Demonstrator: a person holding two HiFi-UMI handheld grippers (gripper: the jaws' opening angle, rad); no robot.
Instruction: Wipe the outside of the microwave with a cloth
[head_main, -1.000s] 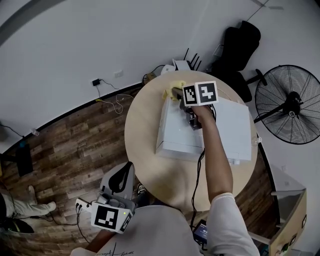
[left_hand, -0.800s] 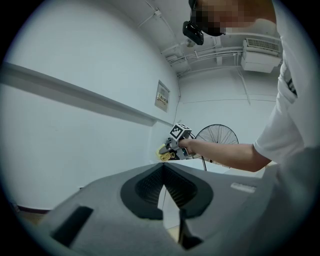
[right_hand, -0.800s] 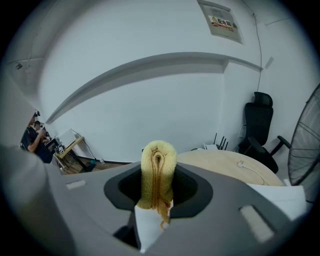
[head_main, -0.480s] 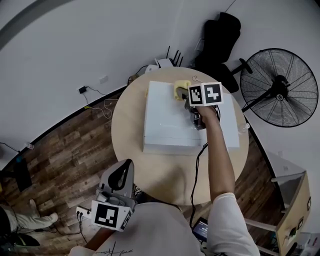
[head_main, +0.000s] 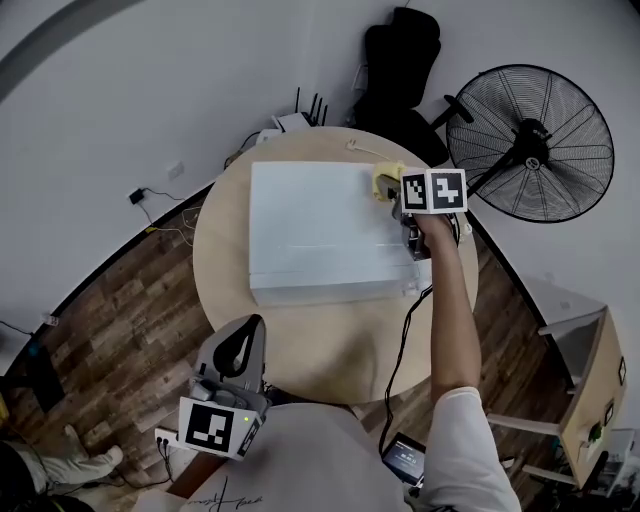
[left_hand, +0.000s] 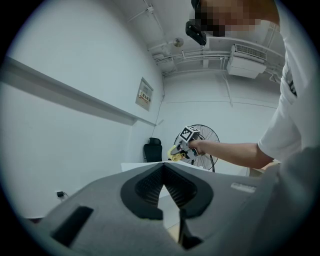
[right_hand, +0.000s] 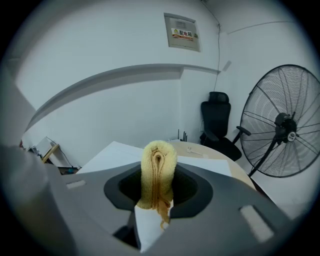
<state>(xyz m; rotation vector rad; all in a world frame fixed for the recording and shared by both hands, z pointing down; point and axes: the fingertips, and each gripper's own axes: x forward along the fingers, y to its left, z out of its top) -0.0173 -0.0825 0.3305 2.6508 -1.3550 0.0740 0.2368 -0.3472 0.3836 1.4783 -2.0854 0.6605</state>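
Two grippers were noted, only one at work. Nearest, the left gripper (head_main: 238, 352) hung low by the person's body, short of the table (head_main: 330, 350), jaws closed together on nothing. On the round table sat the microwave (head_main: 310, 230), a white box with its smooth top facing up and bare. At its far right top corner the right gripper (head_main: 398, 192) was held out at arm's length, jaws clamped on the cloth (right_hand: 157, 170), a yellow terry wad folded double and standing up between the pads, with a frayed tail hanging below. The cloth lay at or just on the microwave's top edge; contact could not be confirmed. Judged soft, light and limp: likely to bunch and drag under pressure, so a grip across the folded middle, as held, looked best. The microwave was judged rigid, slick and heavy enough to stay put. Beyond stood a fan (head_main: 528, 140) and a black chair (head_main: 400, 60) against the wall.
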